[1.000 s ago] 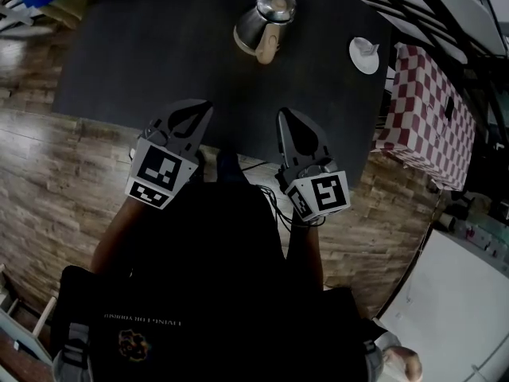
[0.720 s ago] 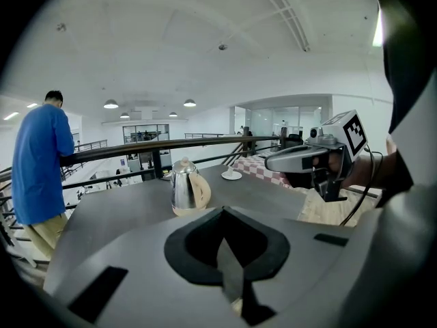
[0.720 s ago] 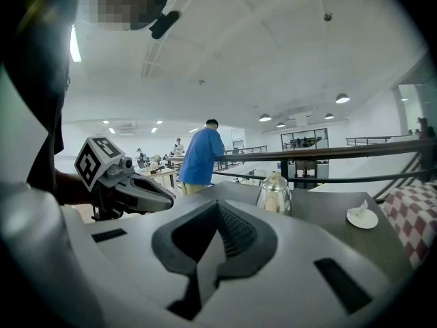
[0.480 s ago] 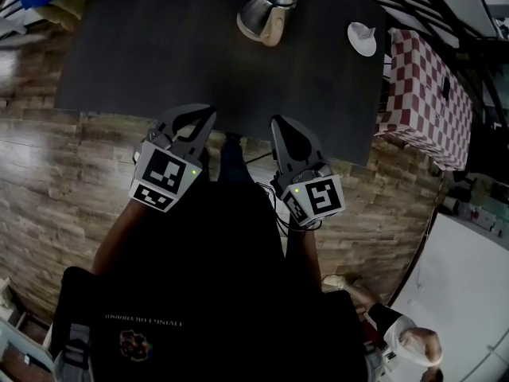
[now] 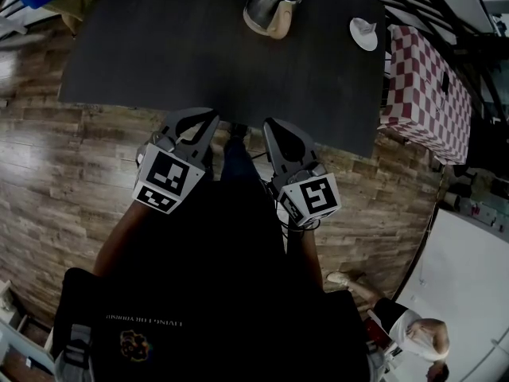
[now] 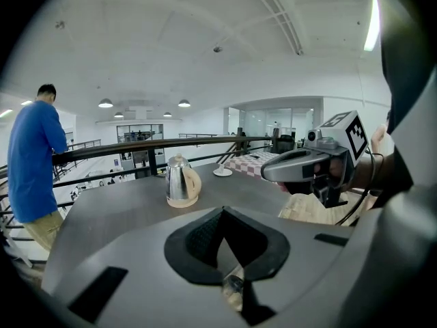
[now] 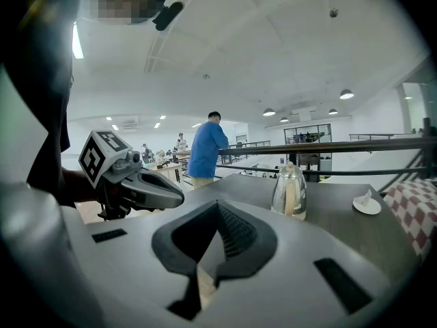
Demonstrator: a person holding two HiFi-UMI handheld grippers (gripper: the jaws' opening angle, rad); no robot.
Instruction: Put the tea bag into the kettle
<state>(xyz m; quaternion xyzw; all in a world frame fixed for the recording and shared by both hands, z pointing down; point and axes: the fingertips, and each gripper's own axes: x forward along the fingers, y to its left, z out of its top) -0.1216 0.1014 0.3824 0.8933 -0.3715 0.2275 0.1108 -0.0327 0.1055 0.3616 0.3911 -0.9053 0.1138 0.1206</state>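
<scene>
Over the last second the kettle (image 5: 274, 6) has slid toward the top edge of the head view, and the two grippers have drawn nearer each other at the near edge of the counter (image 5: 159, 46). The left gripper (image 5: 205, 119) and right gripper (image 5: 274, 127) both have their fingers closed on nothing. What seems to be the tea bag (image 5: 362, 29) lies on a white saucer (image 5: 374, 43) right of the kettle, well apart from both grippers, so the reach looks not yet begun

silvery metal kettle (image 5: 273, 8) on dark flat surface (image 5: 159, 54), far side | white round saucer (image 5: 364, 34) to its right, apart
</scene>
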